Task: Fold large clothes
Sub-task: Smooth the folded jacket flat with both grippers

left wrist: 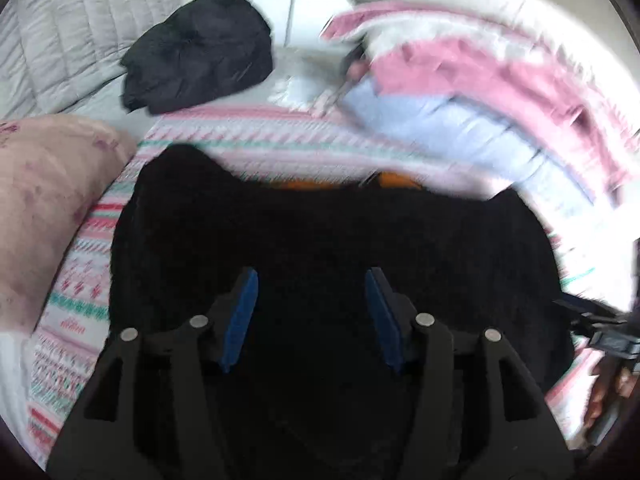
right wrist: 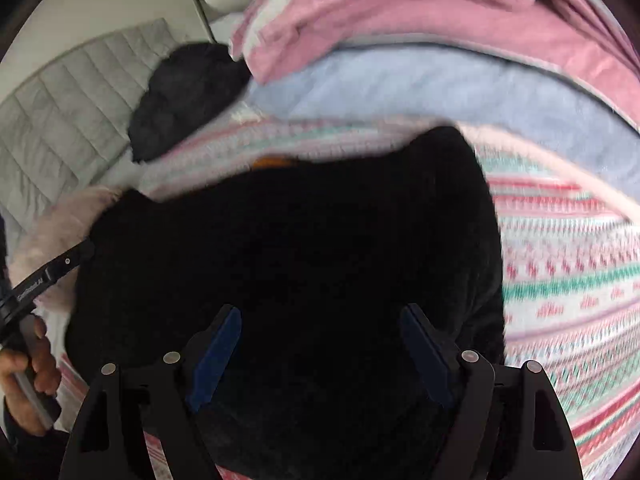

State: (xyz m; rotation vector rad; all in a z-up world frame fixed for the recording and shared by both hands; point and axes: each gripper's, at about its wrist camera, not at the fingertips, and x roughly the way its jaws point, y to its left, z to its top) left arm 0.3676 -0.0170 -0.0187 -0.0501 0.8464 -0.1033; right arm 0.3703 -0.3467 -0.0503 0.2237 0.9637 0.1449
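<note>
A large black garment [left wrist: 328, 248] [right wrist: 288, 240] lies flat on the patterned bedspread [left wrist: 76, 292] [right wrist: 568, 272], with a bit of orange [left wrist: 396, 180] showing at its far edge. My left gripper [left wrist: 311, 276] hovers over the near part of the garment, its blue pads [left wrist: 240, 320] apart with nothing pinched between them. My right gripper [right wrist: 320, 312] is also over the garment, its jaws wide, gripping nothing. Each wrist view catches the other gripper at its edge: the right gripper [left wrist: 600, 328] and the left gripper [right wrist: 44, 280], each held by a hand [right wrist: 32, 364].
A second, bunched black garment [left wrist: 200, 52] [right wrist: 188, 100] lies at the far side of the bed. A pink pillow [left wrist: 52, 200] sits on the left. Pink and pale blue blankets [left wrist: 480, 76] [right wrist: 420, 40] are piled at the far right. A grey quilted panel [left wrist: 60, 28] stands behind.
</note>
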